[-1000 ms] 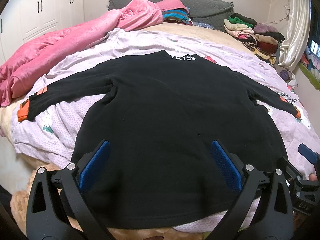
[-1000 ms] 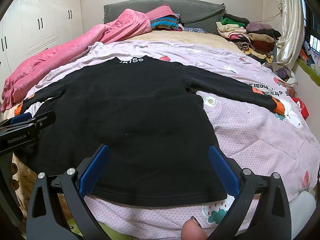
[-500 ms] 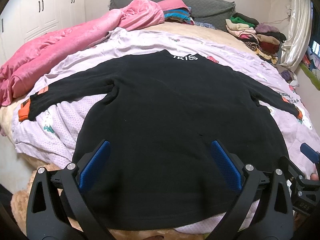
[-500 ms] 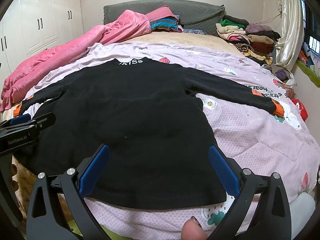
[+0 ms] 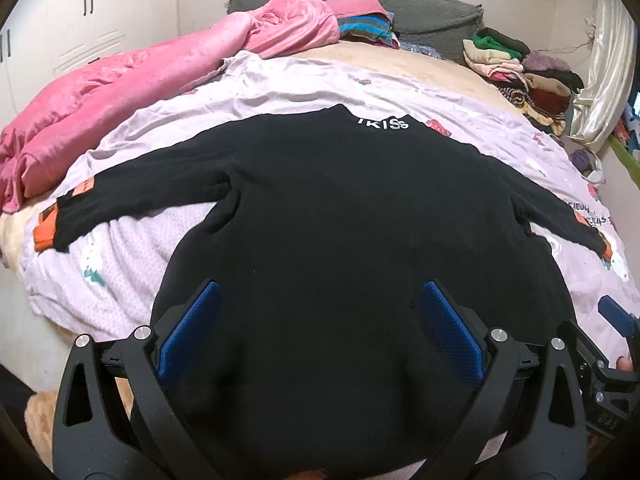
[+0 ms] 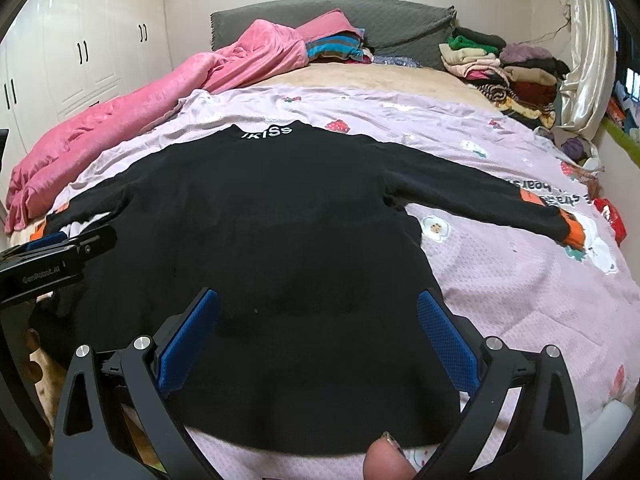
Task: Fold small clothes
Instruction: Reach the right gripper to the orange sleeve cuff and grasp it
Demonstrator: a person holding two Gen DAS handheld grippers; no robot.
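Note:
A black long-sleeved top (image 5: 340, 216) with white lettering at the collar lies flat on the lilac sheet (image 5: 280, 92), sleeves spread out, cuffs orange; it also shows in the right wrist view (image 6: 260, 208). My left gripper (image 5: 320, 320) is open and empty above the hem on the left part of the top. My right gripper (image 6: 318, 328) is open and empty above the hem on the right part. Each gripper shows at the edge of the other's view: the right one (image 5: 616, 316), the left one (image 6: 60, 248).
A pink quilt (image 5: 132, 76) lies along the bed's left side. Stacked folded clothes (image 6: 508, 68) sit at the far right by a curtain. A grey headboard (image 6: 380, 20) and white wardrobes (image 6: 80, 60) stand behind. The bed's near edge lies below the hem.
Both grippers have moved slightly forward and lower over the top's hem. The top has not moved.

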